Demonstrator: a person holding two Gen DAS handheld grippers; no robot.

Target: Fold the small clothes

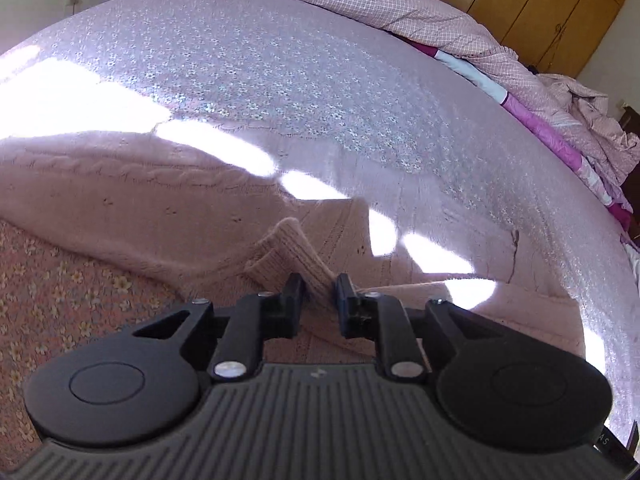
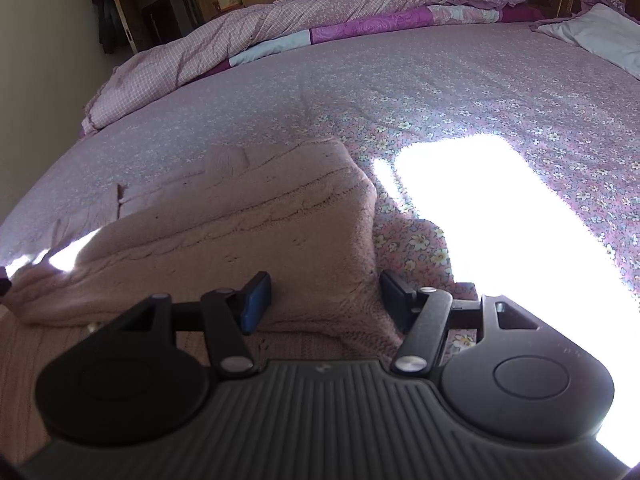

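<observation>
1. The pink knitted sweater (image 1: 132,196) lies on the bed sheet (image 1: 260,80), a purple floral cloth lit by bright sun patches; in the right wrist view the sweater (image 2: 240,224) shows as a folded, layered block with cable-knit ridges running across it.
2. The left gripper (image 1: 319,292) is held low and nearly level over the sweater, pointing across the bed; its jaws stand close together, clamped on a ribbed cuff (image 1: 294,252) that rises between the fingertips and tents up just ahead of them.
3. The right gripper (image 2: 325,292) is also low, tilted slightly down toward the near edge of the sweater; its jaws stand wide apart, one finger with a blue pad (image 2: 256,304) over the knit, the other at the sweater's right edge where the sheet begins; nothing is pinched between them.
4. A rumpled checked quilt (image 2: 192,56) lies bunched along the far side of the bed; wooden wardrobes (image 1: 552,8) stand behind it; a pale pillow (image 2: 600,36) rests at the far right corner.
</observation>
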